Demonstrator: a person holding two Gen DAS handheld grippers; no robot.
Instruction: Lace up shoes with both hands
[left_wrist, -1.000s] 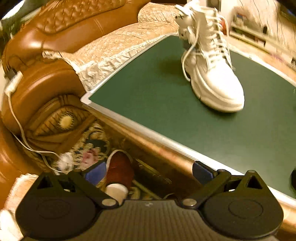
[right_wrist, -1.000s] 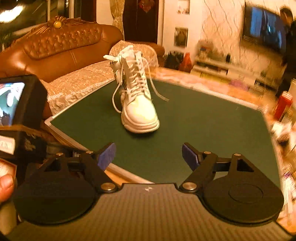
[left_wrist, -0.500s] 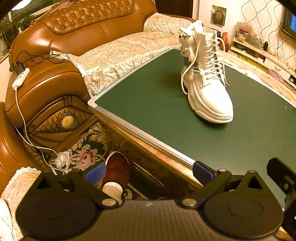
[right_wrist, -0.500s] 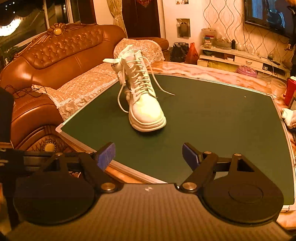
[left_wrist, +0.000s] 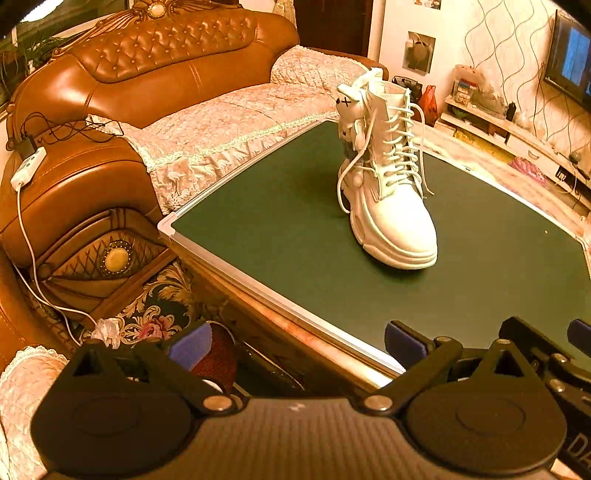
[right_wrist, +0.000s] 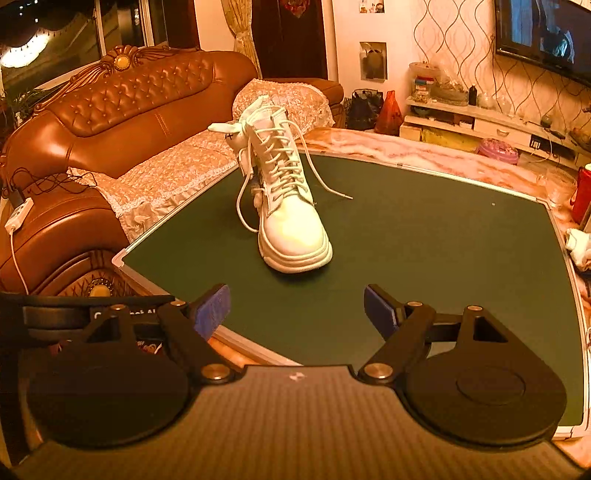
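Observation:
A white high-top boot stands upright on the green table mat, toe toward me. Its white laces are threaded up the front, and two loose ends hang down: one loops off the left side, the other trails onto the mat at the right. My left gripper is open and empty, hovering over the table's near-left edge, well short of the boot. My right gripper is open and empty too, above the mat's near edge facing the boot's toe.
A brown leather sofa with a lace cover flanks the table on the left, a white charger and cable on its arm. A red cup-like item sits on the floor below. A red can stands at the table's right edge.
Both grippers have drawn back and tilted up, so the boot now sits nearer the middle of each view. The right gripper's parts have come into the left wrist view's right edge. The boot has not moved.

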